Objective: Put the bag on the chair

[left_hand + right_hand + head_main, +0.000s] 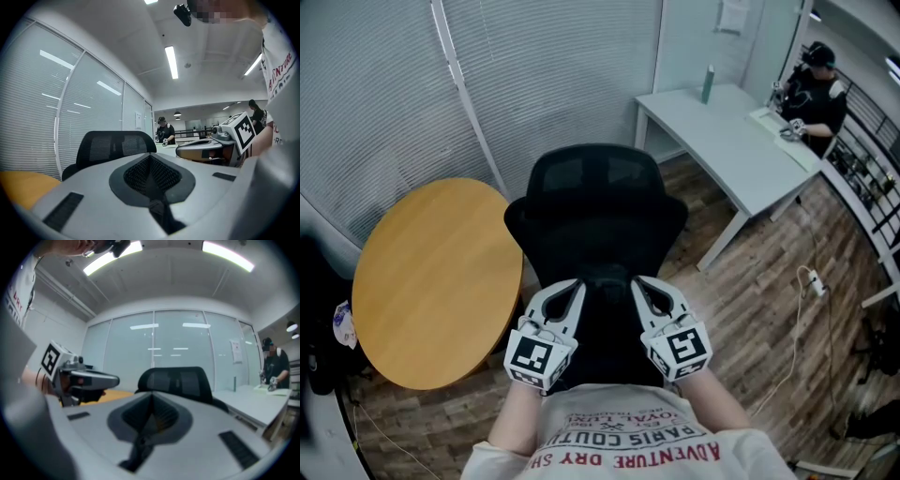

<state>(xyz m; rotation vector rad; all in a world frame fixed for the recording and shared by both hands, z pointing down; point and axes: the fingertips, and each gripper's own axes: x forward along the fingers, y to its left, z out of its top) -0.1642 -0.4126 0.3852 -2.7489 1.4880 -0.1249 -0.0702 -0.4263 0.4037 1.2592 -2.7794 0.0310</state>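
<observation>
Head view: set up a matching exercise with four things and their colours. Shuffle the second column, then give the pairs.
Things:
1. chair
2. round table
3. desk
4. bottle

Colours:
A. green
B. black
C. white
D. yellow-brown

Pairs: 1-B, 2-D, 3-C, 4-A

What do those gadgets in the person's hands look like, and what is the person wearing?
Two matching tools: the left gripper and right gripper are light grey, each tapering to two curved jaws lined with dark textured pads. Each carries a white cube printed with black square markers. No cables show. The person wears a pale T-shirt with red lettering, forearms unsleeved.
</observation>
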